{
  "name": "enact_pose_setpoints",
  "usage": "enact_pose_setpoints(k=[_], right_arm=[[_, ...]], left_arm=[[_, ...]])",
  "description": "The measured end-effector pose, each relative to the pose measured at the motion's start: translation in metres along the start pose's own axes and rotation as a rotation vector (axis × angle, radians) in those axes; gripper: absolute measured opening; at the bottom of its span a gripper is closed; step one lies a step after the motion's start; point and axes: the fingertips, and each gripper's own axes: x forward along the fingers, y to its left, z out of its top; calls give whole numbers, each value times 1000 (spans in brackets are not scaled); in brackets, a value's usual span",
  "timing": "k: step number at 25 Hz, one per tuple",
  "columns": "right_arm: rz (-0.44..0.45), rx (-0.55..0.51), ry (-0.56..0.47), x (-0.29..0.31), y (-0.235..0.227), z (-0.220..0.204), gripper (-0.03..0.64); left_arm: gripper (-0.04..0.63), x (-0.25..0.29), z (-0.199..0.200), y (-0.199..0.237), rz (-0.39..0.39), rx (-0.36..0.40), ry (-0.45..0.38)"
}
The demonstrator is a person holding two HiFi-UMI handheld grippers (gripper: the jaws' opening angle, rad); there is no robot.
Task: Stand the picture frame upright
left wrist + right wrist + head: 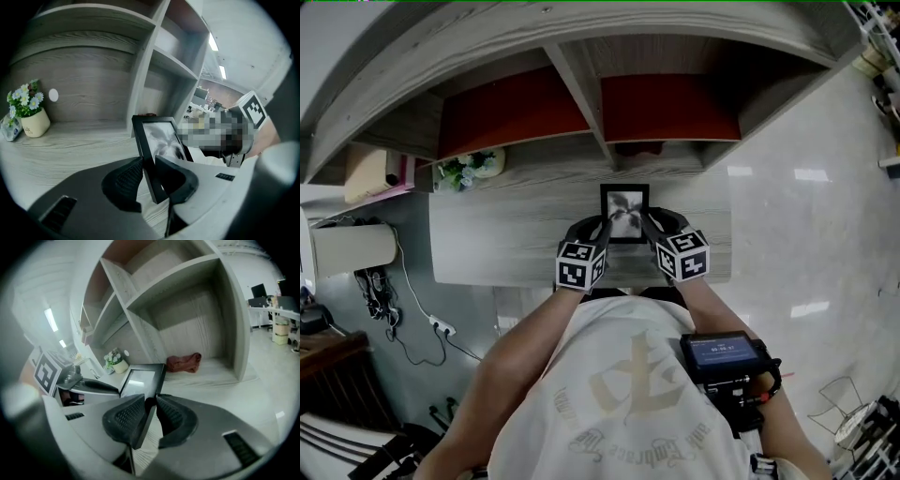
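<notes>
Picture frame [624,214] sits about mid tabletop [506,234], straight ahead of the person and in front of the shelf unit [581,84]. It has a black border and a greyish print inside. The frame is raised steeply and leans back a little, not lying flat. Can't tell whether its bottom edge touches the tabletop.

L tongs [600,227] are closed partway onto the frame's left border. In the left gripper view both ribbed pads of the L tongs [149,176] pinch the black edge low down, w/ the rest of the picture frame [157,140] rising above them.

R tongs [650,223] do the same on the right border. In the right gripper view the R tongs [151,412] clamp the edge near its lower corner, one pad on the front and one on the back of the picture frame [140,379].

Marker cubes [579,264] ride on top of both tongs, close to the person's chest.

Flower pot [469,169] stands at the tabletop's back left, well apart from the frame. Red cloth [183,363] lies in the shelf bay behind the frame, not touching it.
</notes>
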Motion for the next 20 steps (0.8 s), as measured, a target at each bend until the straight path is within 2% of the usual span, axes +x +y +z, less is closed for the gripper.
enact_pose_setpoints(k=[11,20], right_arm=[[10,-104,-63,21,8,41,83],[24,-114,-99,33,4,59,83]], left_arm=[[95,-2,28,27,41,20,-73],[95,7,43,40,60,10,-97]])
